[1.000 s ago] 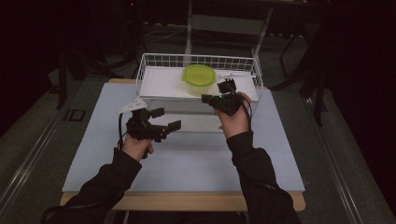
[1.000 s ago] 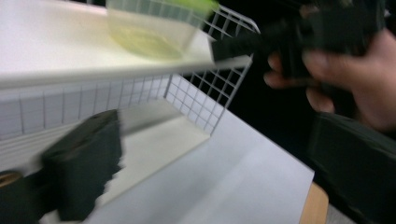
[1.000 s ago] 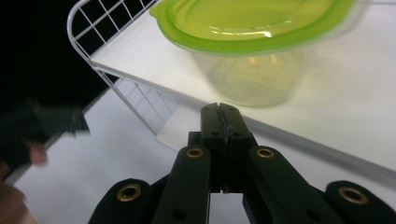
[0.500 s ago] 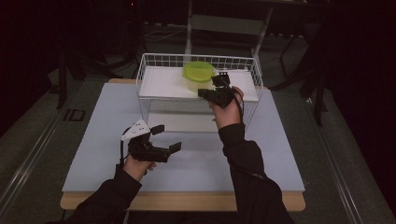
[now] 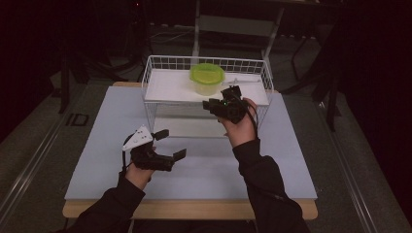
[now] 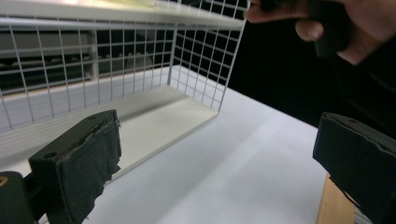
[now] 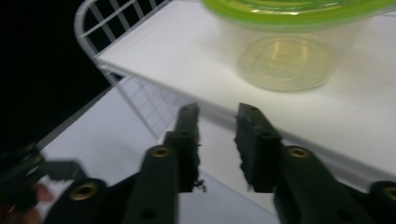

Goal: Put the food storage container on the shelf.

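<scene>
A clear tub with a green lid [image 5: 207, 77] stands on the top shelf of a white wire rack [image 5: 160, 60] at the back of the table. My right gripper [image 5: 208, 104] hovers just in front of that shelf's front edge, below and right of the tub. In the right gripper view its jaws [image 7: 217, 140] stand narrowly open with nothing between them, and the tub [image 7: 289, 51] is close ahead. My left gripper [image 5: 176, 142] is low over the mat in front of the rack. Its jaws [image 6: 219, 154] are wide open and empty.
A pale mat [image 5: 97, 145] covers the wooden table. The rack's lower shelf [image 6: 154, 121] and wire side wall [image 6: 201, 60] lie ahead of the left gripper. The hand with the right gripper [image 6: 327, 28] shows at the upper right of the left gripper view. Dark floor surrounds the table.
My left gripper has drawn back from the rack toward the person and dropped lower over the mat. My right gripper has shifted slightly left along the top shelf's front edge.
</scene>
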{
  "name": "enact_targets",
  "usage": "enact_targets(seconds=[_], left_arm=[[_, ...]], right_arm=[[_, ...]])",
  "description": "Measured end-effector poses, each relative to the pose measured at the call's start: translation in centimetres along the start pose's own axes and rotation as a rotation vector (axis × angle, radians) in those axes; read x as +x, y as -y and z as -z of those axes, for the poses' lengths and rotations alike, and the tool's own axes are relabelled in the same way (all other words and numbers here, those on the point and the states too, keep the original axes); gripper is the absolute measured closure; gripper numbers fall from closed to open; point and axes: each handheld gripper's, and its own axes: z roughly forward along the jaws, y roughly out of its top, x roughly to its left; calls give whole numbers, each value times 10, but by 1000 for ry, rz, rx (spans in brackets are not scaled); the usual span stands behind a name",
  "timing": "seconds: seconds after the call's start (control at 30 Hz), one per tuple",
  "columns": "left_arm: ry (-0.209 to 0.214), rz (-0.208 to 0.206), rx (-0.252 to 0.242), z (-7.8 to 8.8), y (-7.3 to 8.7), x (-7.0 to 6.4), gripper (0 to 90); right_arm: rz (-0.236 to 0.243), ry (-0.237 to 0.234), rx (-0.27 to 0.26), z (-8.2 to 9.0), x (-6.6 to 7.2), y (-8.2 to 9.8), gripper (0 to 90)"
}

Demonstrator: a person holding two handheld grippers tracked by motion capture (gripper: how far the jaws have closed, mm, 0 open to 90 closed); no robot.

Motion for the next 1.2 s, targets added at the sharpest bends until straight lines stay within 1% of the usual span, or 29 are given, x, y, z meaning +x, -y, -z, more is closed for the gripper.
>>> enact_targets(seconds=[0.07, 0.1, 0.17, 0.23, 0.33, 0.4, 0.43, 0.47, 0.53, 0.57, 0.6, 0.63, 0.7, 0.8, 0.83, 0.9, 1.0, 1.13, 1.2], left_arm=[[13, -19, -3, 3, 1, 0, 17], [18, -26, -4, 4, 1, -1, 17], [32, -32, 0, 6, 2, -2, 17], [42, -37, 3, 8, 3, -3, 17], [43, -44, 15, 11, 4, -4, 17], [48, -51, 29, 12, 7, -5, 17], [51, -53, 38, 13, 8, -5, 17], [51, -56, 42, 13, 9, -5, 17], [57, -55, 48, 13, 11, -5, 17], [57, -55, 48, 13, 11, -5, 17], [60, -60, 54, 13, 12, -6, 17], [65, -62, 51, 13, 13, -8, 17], [70, -68, 53, 12, 13, -9, 17], [77, -70, 59, 10, 15, -10, 17], [79, -71, 65, 10, 15, -9, 17], [83, -65, 63, 10, 16, -10, 17], [83, -78, 68, 10, 17, -11, 17], [87, -92, 81, 8, 20, -12, 17], [90, -99, 91, 7, 21, -13, 17]], right_arm=[[32, -6, 4, 5, 4, 5, 562], [47, -7, -2, 7, 6, 8, 536], [80, -18, 6, 10, 9, 14, 472], [107, -25, 2, 13, 12, 21, 403], [128, -42, -15, 16, 13, 33, 308], [131, -59, -30, 18, 13, 41, 259], [143, -65, -36, 20, 11, 49, 205], [151, -72, -37, 21, 10, 55, 193], [149, -65, -29, 22, 6, 65, 184], [149, -65, -29, 22, 6, 65, 184], [141, -74, -32, 23, 4, 70, 175], [146, -69, -24, 23, 0, 81, 171], [149, -68, -24, 25, -5, 91, 156], [142, -68, -30, 26, -9, 99, 157], [154, -69, -18, 28, -14, 109, 156], [133, -76, -15, 30, -20, 117, 157], [135, -64, -19, 32, -26, 131, 157], [139, -38, -8, 32, -34, 146, 158], [161, -22, -2, 32, -37, 152, 158]])
